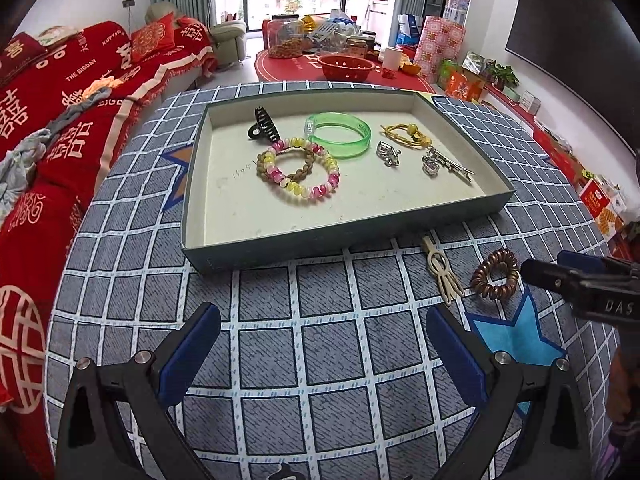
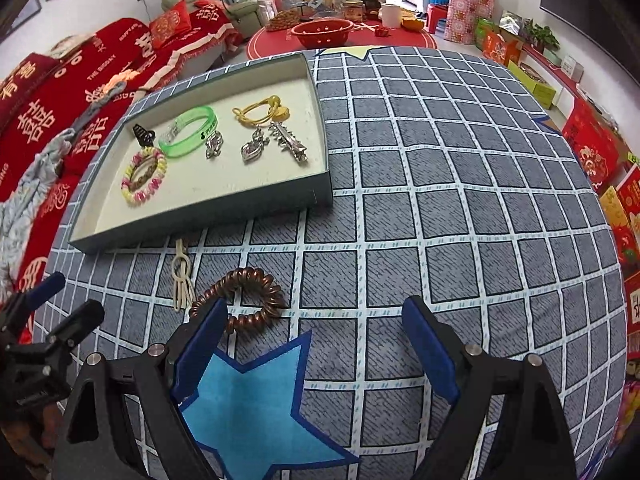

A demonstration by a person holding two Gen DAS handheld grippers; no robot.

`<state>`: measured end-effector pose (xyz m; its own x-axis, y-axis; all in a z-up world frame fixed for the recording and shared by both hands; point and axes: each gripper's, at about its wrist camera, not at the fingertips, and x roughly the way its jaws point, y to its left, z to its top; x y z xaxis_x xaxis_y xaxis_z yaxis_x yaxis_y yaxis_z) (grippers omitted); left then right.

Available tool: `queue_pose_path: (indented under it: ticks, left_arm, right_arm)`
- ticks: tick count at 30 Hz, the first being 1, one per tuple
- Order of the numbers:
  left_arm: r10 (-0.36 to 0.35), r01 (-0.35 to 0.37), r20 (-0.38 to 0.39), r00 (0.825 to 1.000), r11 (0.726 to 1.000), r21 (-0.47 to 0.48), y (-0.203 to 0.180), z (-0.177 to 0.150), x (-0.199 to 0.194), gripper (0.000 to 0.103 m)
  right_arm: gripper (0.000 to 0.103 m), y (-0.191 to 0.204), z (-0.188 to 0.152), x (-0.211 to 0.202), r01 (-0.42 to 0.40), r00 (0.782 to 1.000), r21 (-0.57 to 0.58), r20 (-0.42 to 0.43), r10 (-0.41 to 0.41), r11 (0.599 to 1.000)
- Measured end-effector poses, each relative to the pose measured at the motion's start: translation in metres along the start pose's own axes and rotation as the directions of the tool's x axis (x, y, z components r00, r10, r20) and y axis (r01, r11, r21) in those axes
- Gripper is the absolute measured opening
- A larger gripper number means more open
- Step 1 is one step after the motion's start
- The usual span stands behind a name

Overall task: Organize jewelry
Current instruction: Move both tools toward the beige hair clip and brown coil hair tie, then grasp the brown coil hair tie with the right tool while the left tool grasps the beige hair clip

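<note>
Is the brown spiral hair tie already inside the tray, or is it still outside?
Outside. The brown spiral hair tie lies on the checked tablecloth in front of the tray, beside a cream hair clip.

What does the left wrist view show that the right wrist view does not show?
Only the left wrist view shows the left gripper open, with both pads, over bare cloth. Only the right wrist view shows the right gripper open, its left pad at the brown coil hair tie. Both show the tray with jewelry, and the cream hair clip and hair tie outside it.
</note>
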<state>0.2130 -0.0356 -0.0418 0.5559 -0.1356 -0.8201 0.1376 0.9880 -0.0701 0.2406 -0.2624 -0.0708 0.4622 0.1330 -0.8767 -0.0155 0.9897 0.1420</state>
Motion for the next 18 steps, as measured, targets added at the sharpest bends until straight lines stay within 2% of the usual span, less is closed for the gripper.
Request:
queue_pose_path:
  ticks: [12,15,18]
  left_arm:
    - [0.015,-0.015,-0.014,1.000,1.000,-0.027,0.002,0.003,0.007,0.103]
    - [0.017,-0.018,-0.021,1.000,1.000,-0.024,0.000,0.004,0.010,0.103]
    - [0.012,-0.012,-0.027,1.000,1.000,-0.017,-0.005,0.005,0.014,0.103]
  right_arm:
    - [0.078,0.023,-0.003,0.018,0.015,1.000,-0.147,-0.007,-0.017,0.989]
    - [0.070,0.027,-0.004,0.017,0.013,1.000,-0.167,0.005,-0.013,0.986]
    - [0.057,0.028,-0.004,0.016,0.009,1.000,-0.180,0.015,-0.007,0.984]
